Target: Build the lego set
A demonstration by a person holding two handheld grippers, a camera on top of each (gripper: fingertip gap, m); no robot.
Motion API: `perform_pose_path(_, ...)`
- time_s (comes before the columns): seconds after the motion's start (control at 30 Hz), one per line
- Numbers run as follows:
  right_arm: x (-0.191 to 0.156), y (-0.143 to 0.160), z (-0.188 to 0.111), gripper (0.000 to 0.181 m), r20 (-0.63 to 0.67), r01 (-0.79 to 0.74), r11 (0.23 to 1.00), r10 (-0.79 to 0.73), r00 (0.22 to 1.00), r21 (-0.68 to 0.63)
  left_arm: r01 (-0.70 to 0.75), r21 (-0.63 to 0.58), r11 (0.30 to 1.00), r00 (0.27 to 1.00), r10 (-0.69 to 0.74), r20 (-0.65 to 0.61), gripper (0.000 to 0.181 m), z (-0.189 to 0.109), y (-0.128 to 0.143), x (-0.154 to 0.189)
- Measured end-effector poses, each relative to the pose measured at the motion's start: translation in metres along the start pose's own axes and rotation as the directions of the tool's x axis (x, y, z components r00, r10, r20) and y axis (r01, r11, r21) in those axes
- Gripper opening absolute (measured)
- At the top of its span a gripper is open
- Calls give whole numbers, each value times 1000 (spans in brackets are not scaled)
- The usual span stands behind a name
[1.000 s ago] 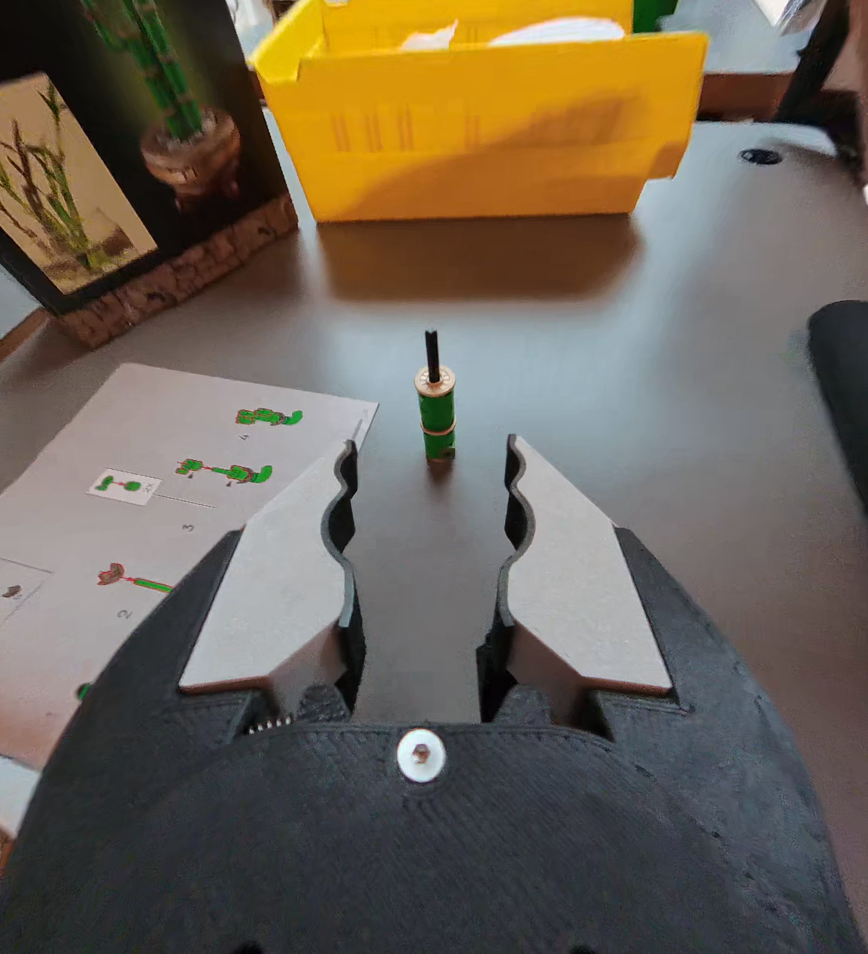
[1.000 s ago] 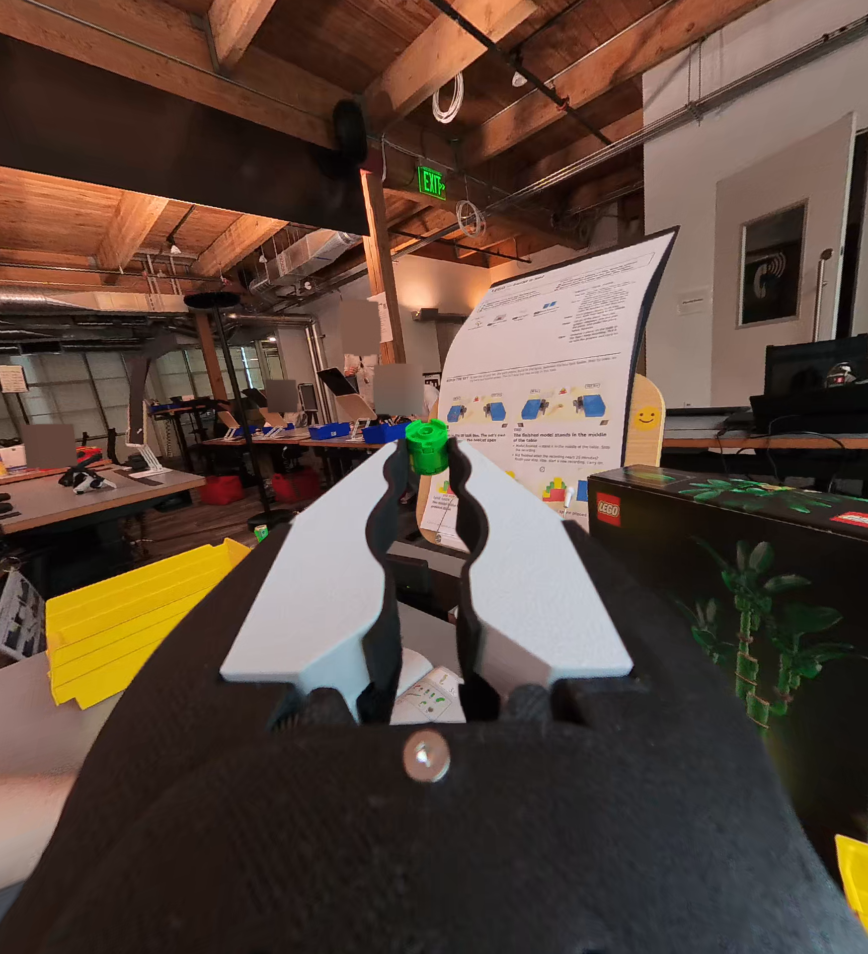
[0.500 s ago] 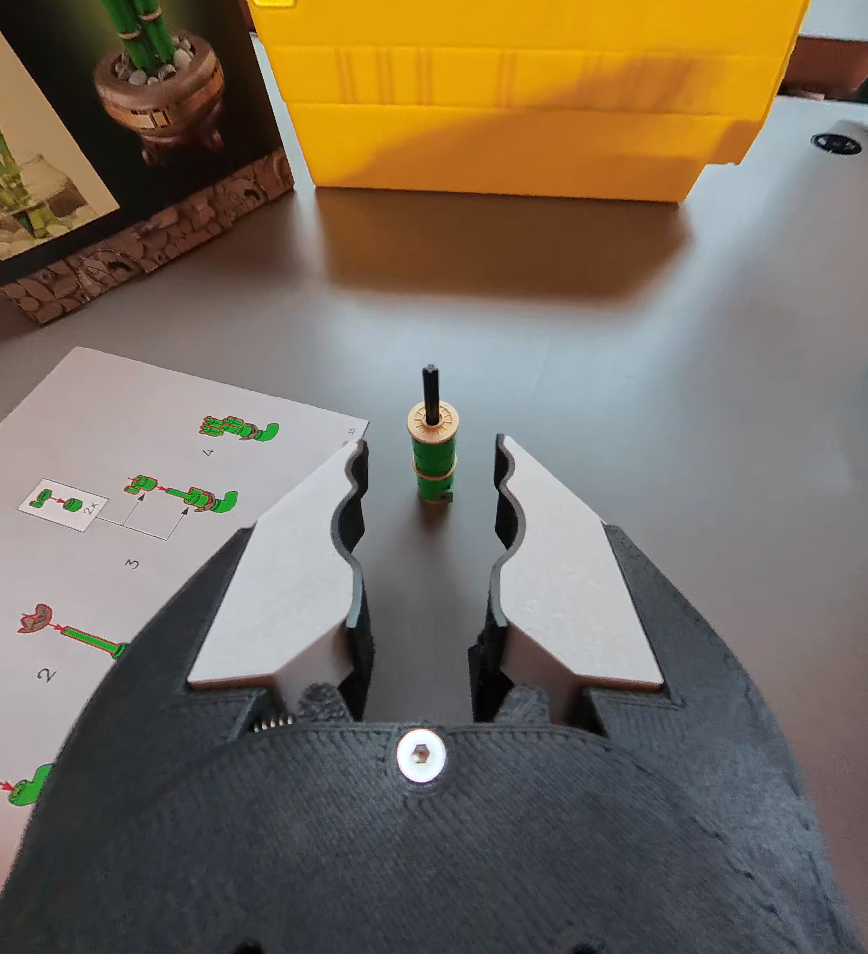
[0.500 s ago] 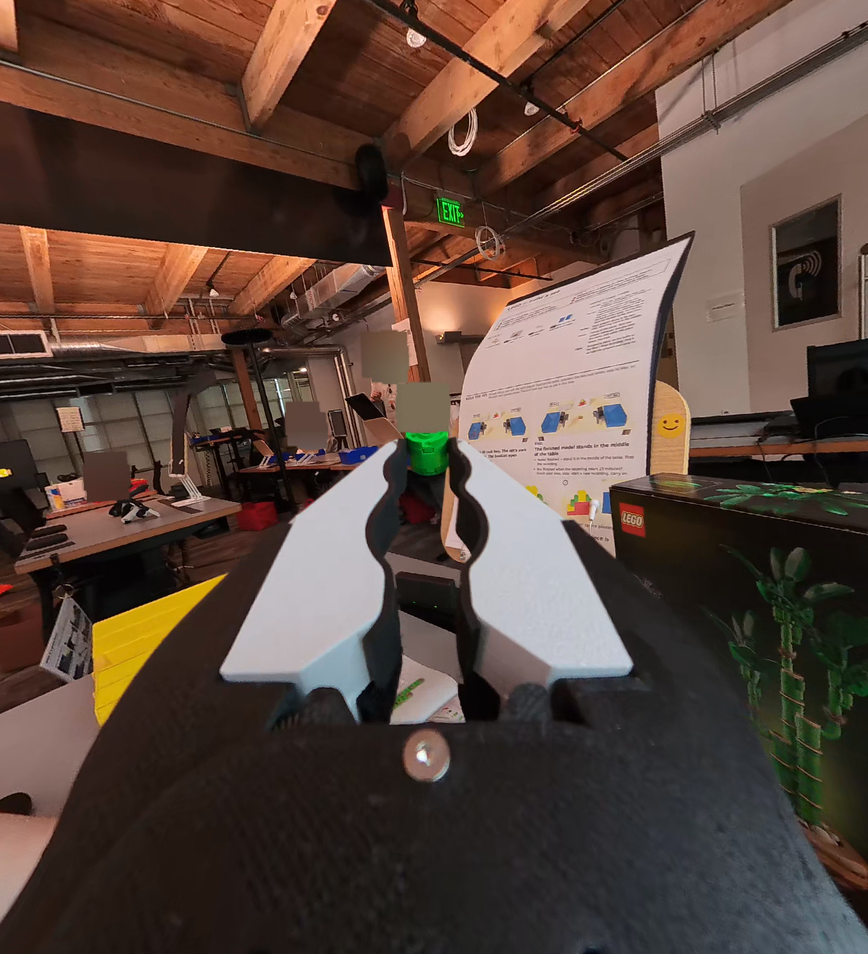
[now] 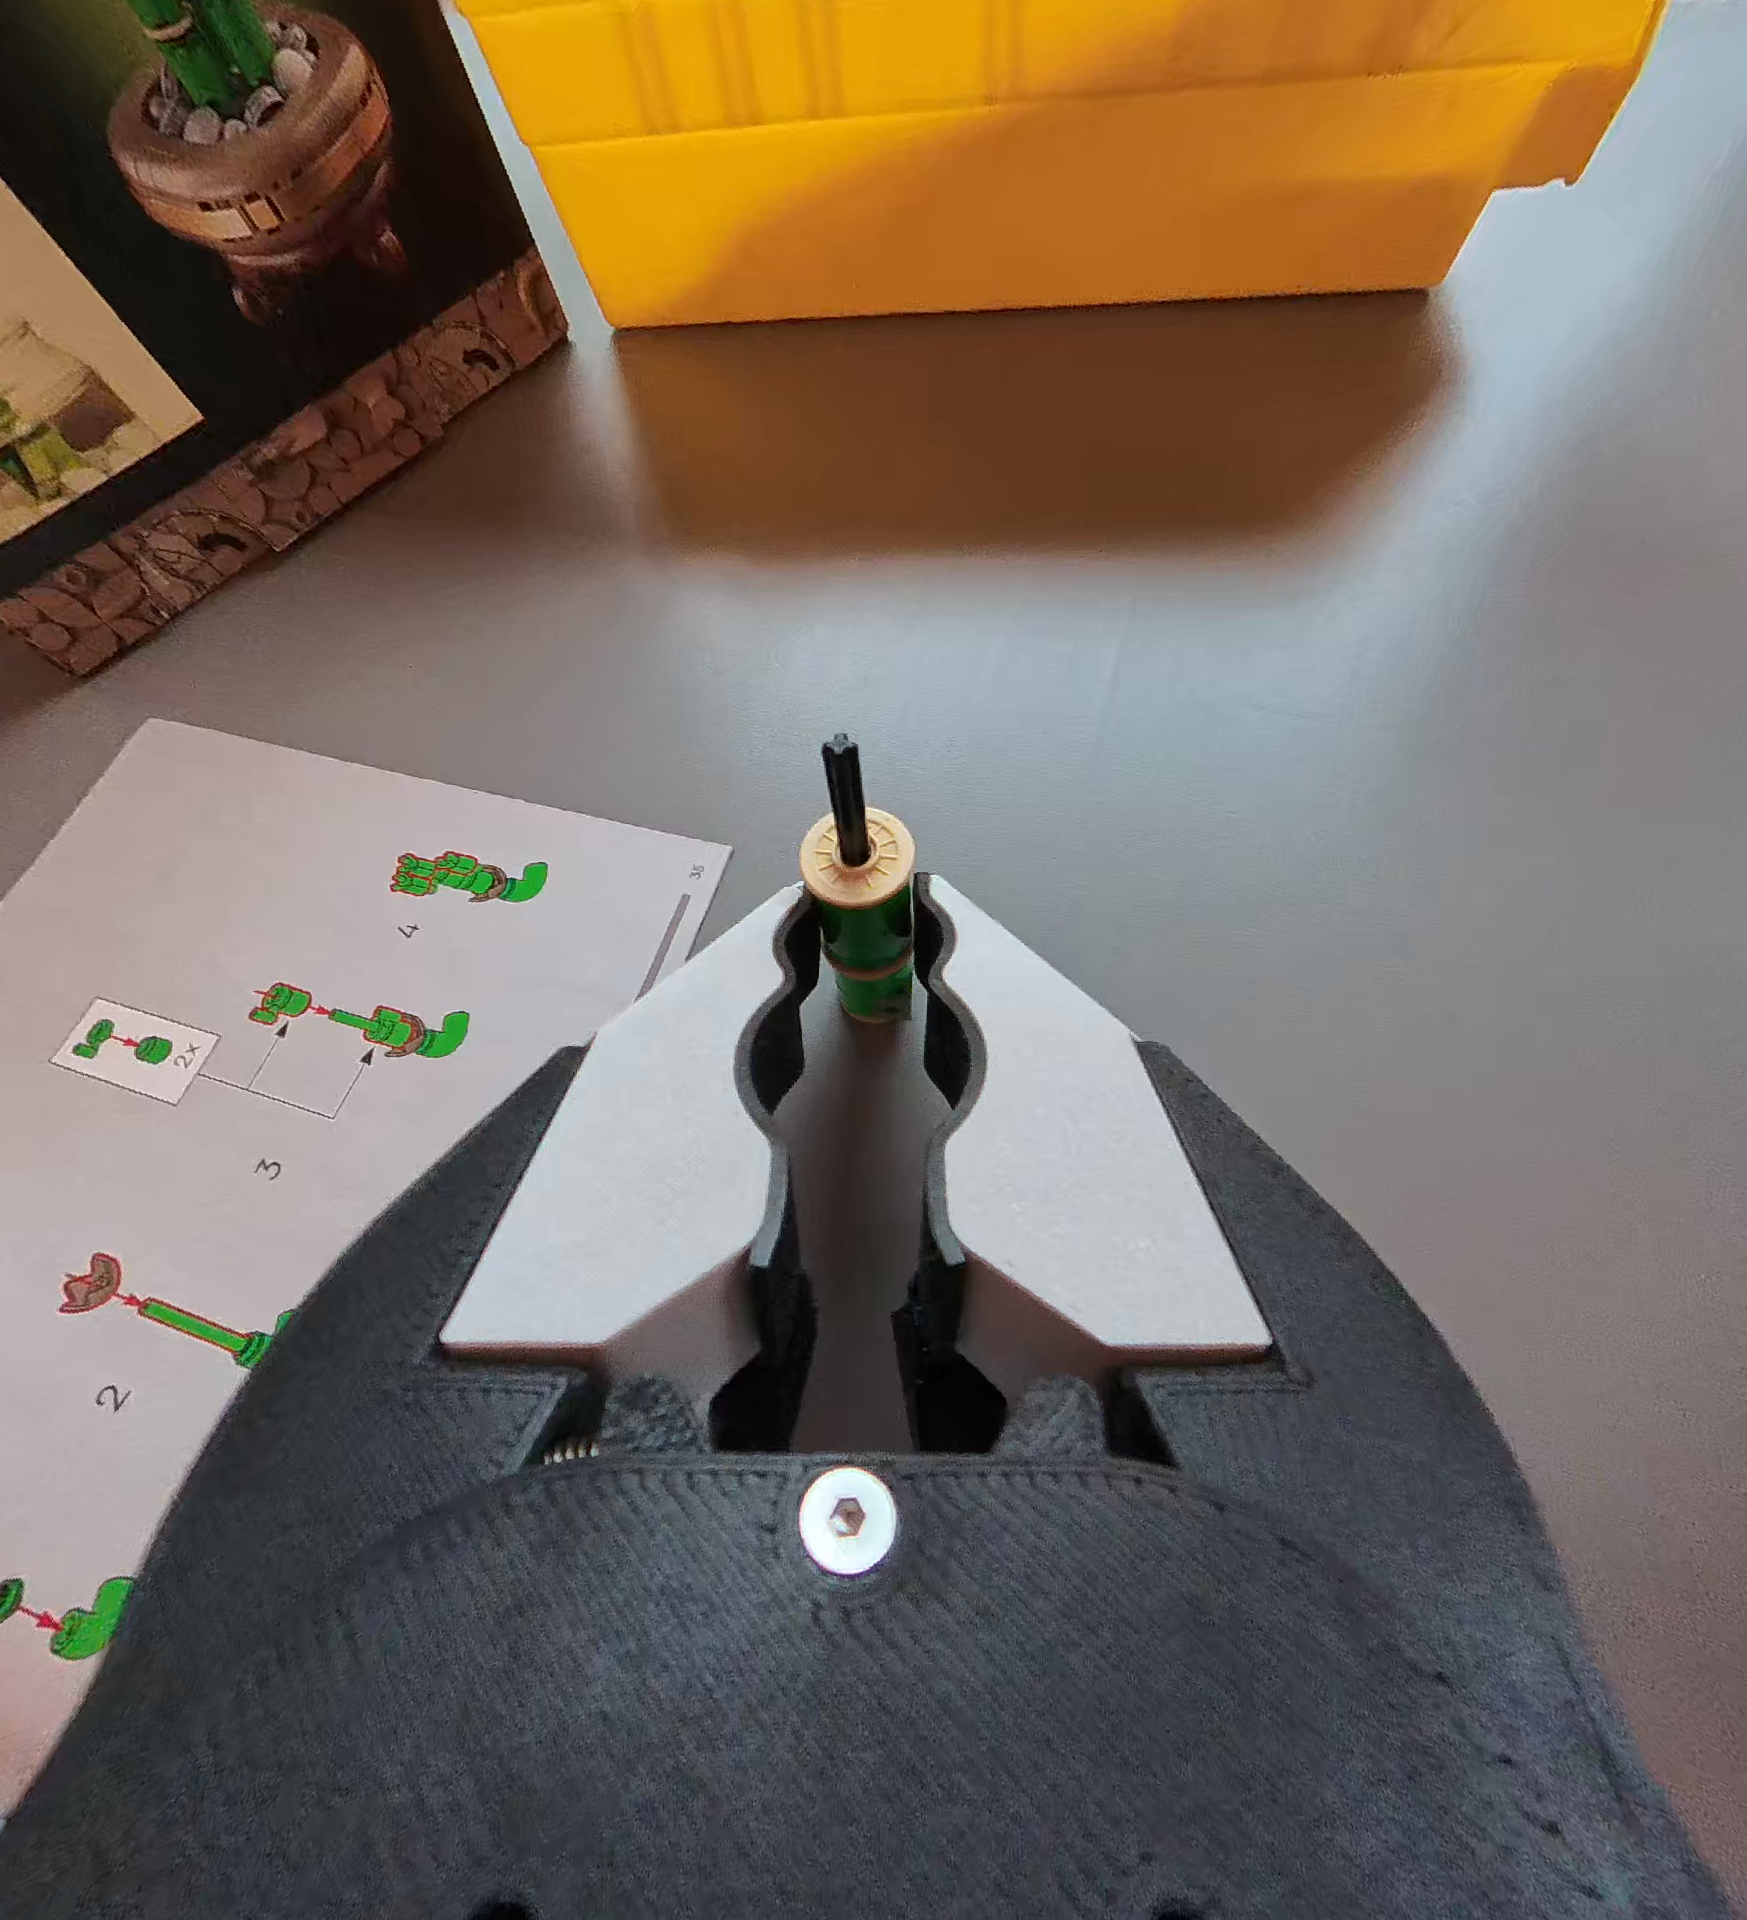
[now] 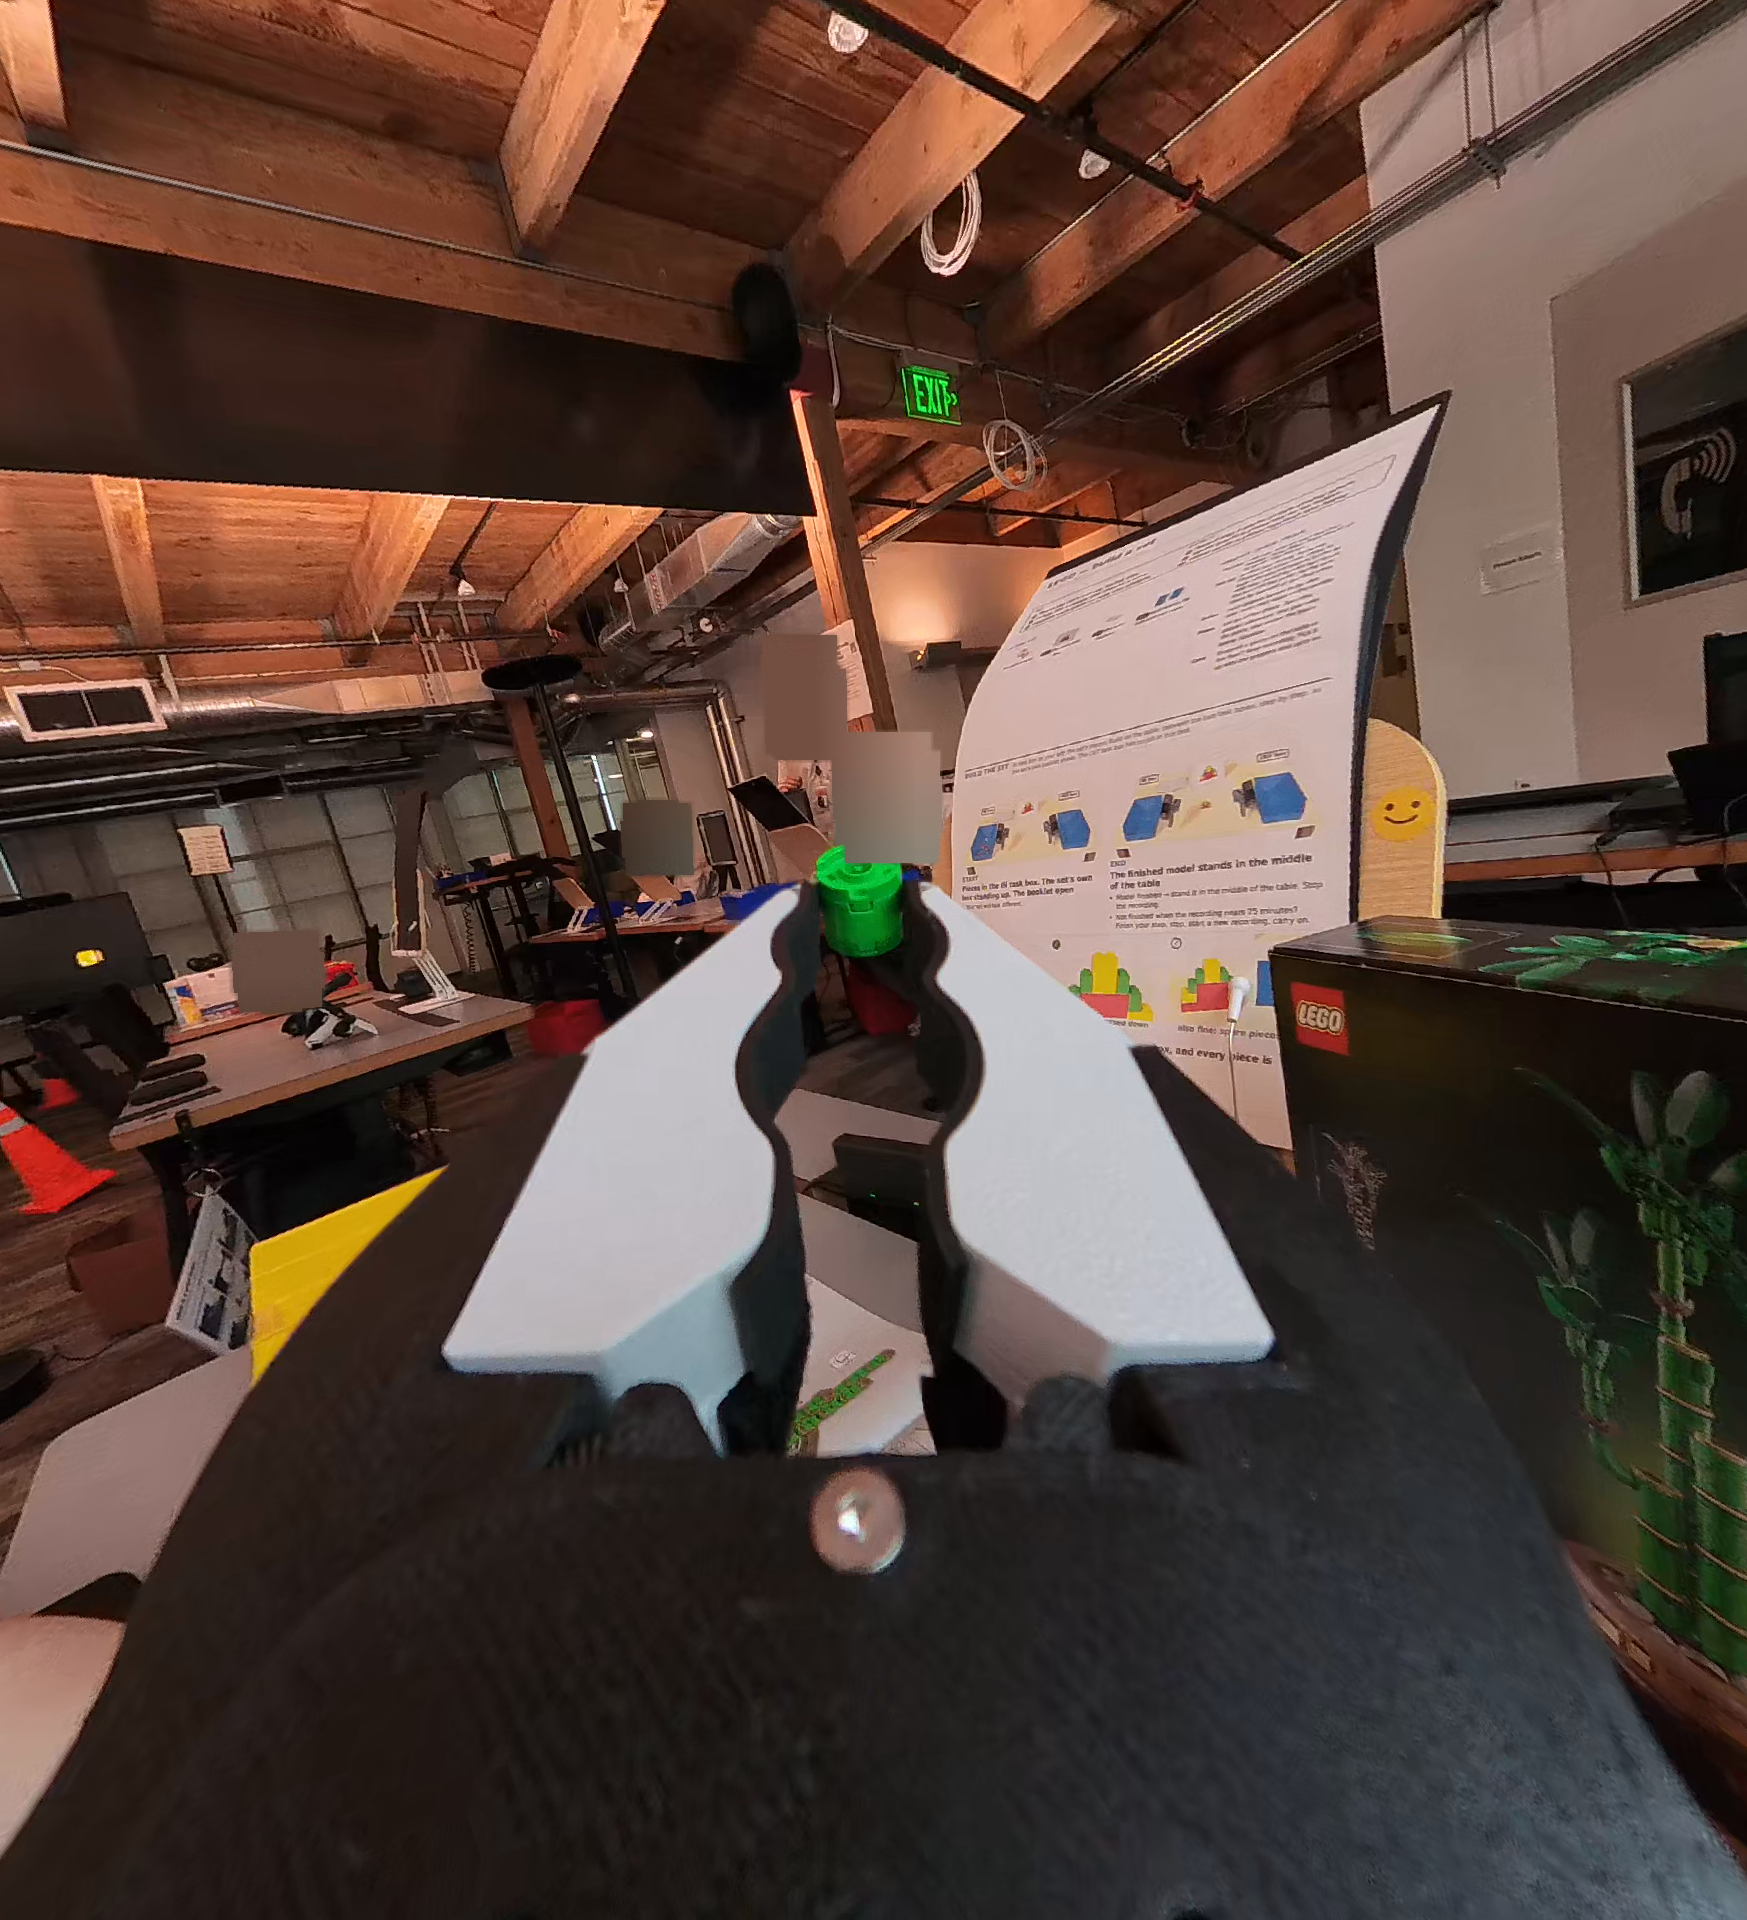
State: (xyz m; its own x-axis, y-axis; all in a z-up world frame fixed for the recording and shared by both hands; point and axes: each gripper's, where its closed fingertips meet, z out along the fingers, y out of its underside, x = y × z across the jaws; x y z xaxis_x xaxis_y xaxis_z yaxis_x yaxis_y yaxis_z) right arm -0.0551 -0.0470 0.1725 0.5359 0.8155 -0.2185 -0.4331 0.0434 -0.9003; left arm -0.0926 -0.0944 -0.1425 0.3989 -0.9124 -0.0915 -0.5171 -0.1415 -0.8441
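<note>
A short green stalk with tan rings and a black axle sticking out of its top stands upright on the dark table. My left gripper has its two fingertips closed against the sides of the stalk. My right gripper is shut on a small round bright green piece and holds it up in the air, pointing out across the room. The stalk does not show in the right wrist view.
The instruction booklet lies open just left of the stalk. A yellow bin stands behind it, and the set's black box at the back left. The box and an upright instruction board show in the right wrist view. The grippers' ends are close to 30 centimetres from one another.
My left gripper moved forward around the standing stalk and closed from open onto it. My right gripper kept its hold on the green piece and shifted slightly.
</note>
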Motion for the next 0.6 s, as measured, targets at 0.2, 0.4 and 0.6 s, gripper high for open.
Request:
perform_pose_path(0.2,-2,4,5,14,22,-22,1000,22,1000,-3,27,34,999,1000,-27,-3,16,-12,0,-6)
perform_pose_path(0.4,-6,16,16,14,32,-12,999,14,999,-46,57,46,997,998,-57,-9,15,-24,0,-9)
perform_pose_path(0.6,-13,24,24,14,52,-10,997,14,999,-71,54,52,997,998,-54,-18,15,-38,-6,-3)
